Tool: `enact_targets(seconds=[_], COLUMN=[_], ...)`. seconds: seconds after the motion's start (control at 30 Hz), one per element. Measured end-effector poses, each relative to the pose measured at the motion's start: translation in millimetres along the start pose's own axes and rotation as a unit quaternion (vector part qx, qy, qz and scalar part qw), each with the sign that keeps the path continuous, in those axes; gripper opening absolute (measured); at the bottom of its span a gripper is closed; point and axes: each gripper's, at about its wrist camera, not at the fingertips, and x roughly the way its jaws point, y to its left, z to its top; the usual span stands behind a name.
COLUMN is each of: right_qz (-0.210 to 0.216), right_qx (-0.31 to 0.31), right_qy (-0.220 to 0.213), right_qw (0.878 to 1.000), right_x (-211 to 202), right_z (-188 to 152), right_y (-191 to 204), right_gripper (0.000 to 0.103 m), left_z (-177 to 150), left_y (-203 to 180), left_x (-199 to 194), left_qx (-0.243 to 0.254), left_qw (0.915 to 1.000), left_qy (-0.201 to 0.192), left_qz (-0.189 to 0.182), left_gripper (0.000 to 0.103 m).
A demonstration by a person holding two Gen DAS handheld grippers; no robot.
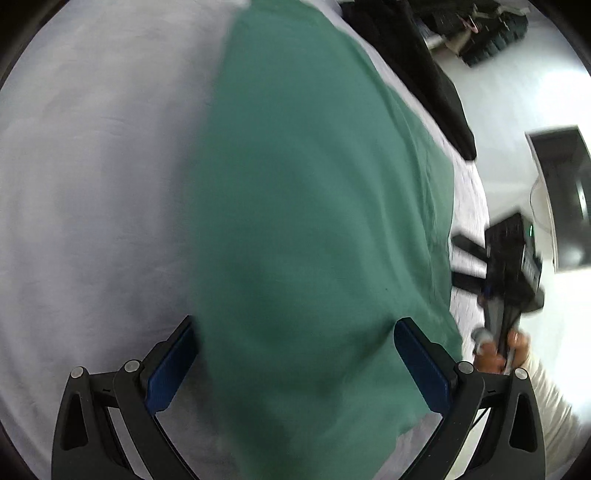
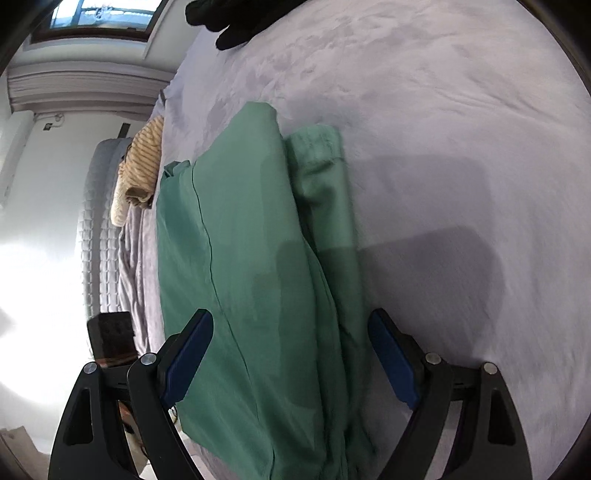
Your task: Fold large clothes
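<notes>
Tongs spread wide and empty, our left gripper (image 1: 293, 363) and right gripper (image 2: 291, 358) straddle the half-folded green cotton garment (image 2: 236, 258) on the lilac bedsheet (image 2: 443, 147); we judge a one-layer pinch would undo its loose fold.

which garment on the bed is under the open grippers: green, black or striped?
The green garment: both open grippers straddle it. The black one lies at the far end, the striped one at the bed's edge.

Bed (image 2: 443, 110) with pale lilac cover carries a folded green garment (image 2: 240, 258) between the right tool's fingers, black clothing (image 2: 236, 22) far ahead, striped cloth (image 2: 142, 166) ahead-left at edge.
</notes>
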Motion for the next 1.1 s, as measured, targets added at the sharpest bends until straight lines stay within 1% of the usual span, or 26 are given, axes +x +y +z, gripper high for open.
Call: enact_targets(seconds=[0.1, 0.2, 0.23, 0.27, 0.3, 0.33, 0.37, 0.4, 0.43, 0.47, 0.5, 0.53, 0.6, 0.67, 0.73, 0.83, 0.97, 1.0, 1.1], right_qz=[0.016, 0.026, 0.025, 0.017, 0.01, 0.018, 0.025, 0.032, 0.036, 0.045, 0.062, 0.076, 0.107, 0.129, 0.136, 0.143, 0.153, 0.154, 0.16], right_qx=[0.006, 0.028, 0.034, 0.039, 0.041, 0.044, 0.046, 0.041, 0.036, 0.032, 0.032, 0.034, 0.033, 0.024, 0.015, 0.008, 0.025, 0.031, 0.05], right_qy=[-0.006, -0.01, -0.01, -0.011, -0.011, -0.01, -0.013, -0.019, -0.024, -0.026, -0.028, -0.029, -0.032, -0.03, -0.03, -0.03, -0.031, -0.031, -0.027], right_qw=[1.0, 0.999, 0.999, 0.999, 0.999, 0.999, 0.999, 0.998, 0.998, 0.998, 0.997, 0.996, 0.993, 0.991, 0.99, 0.989, 0.987, 0.987, 0.985], right_x=[11.1, 15.8, 16.6, 16.6, 16.6, 17.2, 16.0, 14.5, 12.8, 10.6, 8.0, 4.0, -3.6, -12.9, -20.6, -34.0, -45.2, -45.3, -39.3], right_z=[11.4, 16.6, 17.3, 17.8, 18.0, 17.7, 16.4, 14.6, 12.7, 11.4, 9.6, 7.9, 4.0, -1.7, -8.8, -27.3, -64.1, -77.7, -115.1], right_y=[1.8, 0.0, -1.0, -2.2, -3.0, -4.3, -5.0, -2.3, 1.6, 3.5, 6.2, 7.8, 14.3, 25.7, 38.1, 52.1, 52.1, 51.5, 49.5], right_gripper=[0.089, 0.089, 0.088, 0.079, 0.054, 0.046, 0.035, 0.027, 0.025, 0.022, 0.02, 0.02, 0.019, 0.019, 0.019, 0.019, 0.019, 0.019, 0.019], left_z=[1.2, 1.9, 1.0, 1.1, 0.3, -1.0, -2.0, -4.5, -5.6, -6.9, -8.8, -8.8, -13.1, -19.4, -29.9, -49.5, -86.1, -93.5, -126.0], left_y=[-8.1, -15.4, -16.8, -20.4, -22.3, -23.4, -24.5, -23.6, -24.5, -26.1, -28.3, -31.2, -35.1, -38.6, -42.6, -46.3, -43.6, -42.9, -27.3], left_x=[14.2, 15.0, 13.5, 13.7, 12.0, 8.8, 4.4, -0.6, -5.6, -11.1, -17.8, -21.9, -36.5, -49.1, -62.6, -79.4, -103.8, -106.1, -122.4], left_qx=[0.022, 0.041, 0.044, 0.048, 0.052, 0.056, 0.058, 0.058, 0.058, 0.058, 0.058, 0.056, 0.053, 0.051, 0.049, 0.062, 0.089, 0.094, 0.106], left_qw=[0.9993, 0.998, 0.9977, 0.9971, 0.9965, 0.9961, 0.9959, 0.9959, 0.996, 0.9959, 0.996, 0.9961, 0.9965, 0.9967, 0.9971, 0.9968, 0.9954, 0.995, 0.9939], left_qy=[0.01, 0.015, 0.014, 0.011, 0.007, 0.002, -0.003, -0.007, -0.013, -0.019, -0.026, -0.032, -0.044, -0.052, -0.053, -0.047, -0.033, -0.029, -0.011], left_qz=[0.027, 0.046, 0.05, 0.058, 0.064, 0.068, 0.07, 0.068, 0.067, 0.067, 0.064, 0.059, 0.047, 0.037, 0.021, 0.017, 0.015, 0.015, 0.027], left_gripper=[0.103, 0.102, 0.095, 0.092, 0.084, 0.076, 0.073, 0.066, 0.059, 0.056, 0.05, 0.047, 0.045, 0.045, 0.045, 0.045, 0.045, 0.045, 0.045])
